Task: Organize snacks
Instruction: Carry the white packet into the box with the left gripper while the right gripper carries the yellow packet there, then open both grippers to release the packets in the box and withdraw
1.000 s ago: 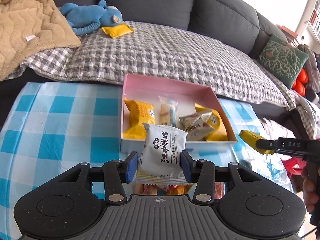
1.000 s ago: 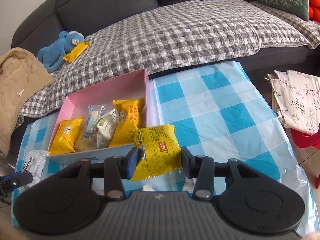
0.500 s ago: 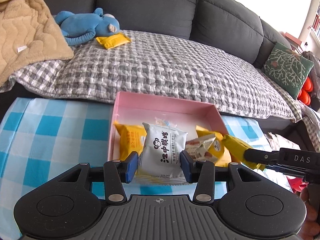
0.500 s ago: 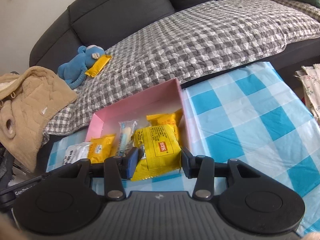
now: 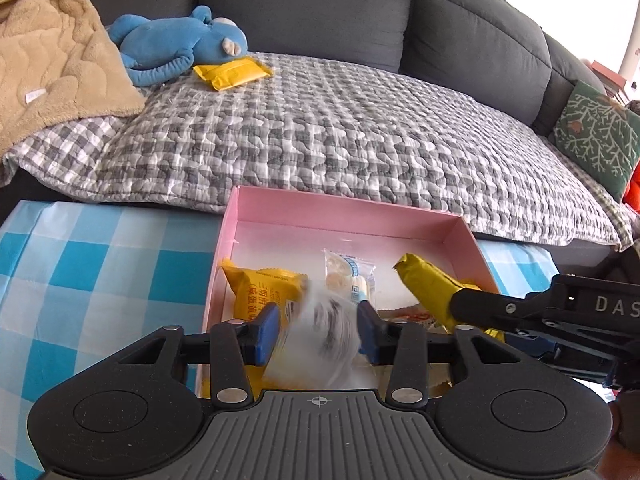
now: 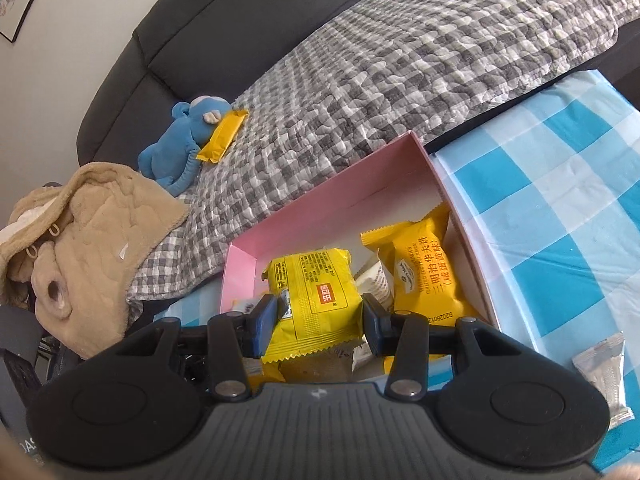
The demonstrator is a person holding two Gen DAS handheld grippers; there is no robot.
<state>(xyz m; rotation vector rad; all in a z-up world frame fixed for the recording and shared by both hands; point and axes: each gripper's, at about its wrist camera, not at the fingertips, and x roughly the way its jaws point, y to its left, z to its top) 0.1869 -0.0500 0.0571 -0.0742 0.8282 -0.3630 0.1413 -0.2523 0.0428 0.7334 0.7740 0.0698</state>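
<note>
Far left on the sofa you've got a tan blanket [image 5: 52, 52], then a blue plush toy [image 5: 176, 40] w/ a yellow packet [image 5: 232, 73] touching its head, all on the gray checked quilt [image 5: 340, 128]. Below that, blue-white checked tablecloth [image 5: 92, 280] w/ the pink box [image 5: 344, 210] on it, back wall toward the sofa. Your left gripper [image 5: 318, 328] is over the box's near edge; a white snack pack [image 5: 324, 332] sits between its blue pads, but it's motion-blurred, so can't tell if the pads grip it or have let go. In the box: yellow wafer pack [image 5: 264, 292] at left, clear-wrapped snack [image 5: 350, 276] mid. Your right gripper [image 6: 318, 318] comes in from the right, pads closed snug on a yellow snack bag [image 6: 316, 292], held above the box interior, beside another yellow pack [image 6: 424, 276]. Right of the box, a silver wrapper [image 6: 604, 372] lies on the cloth.
</note>
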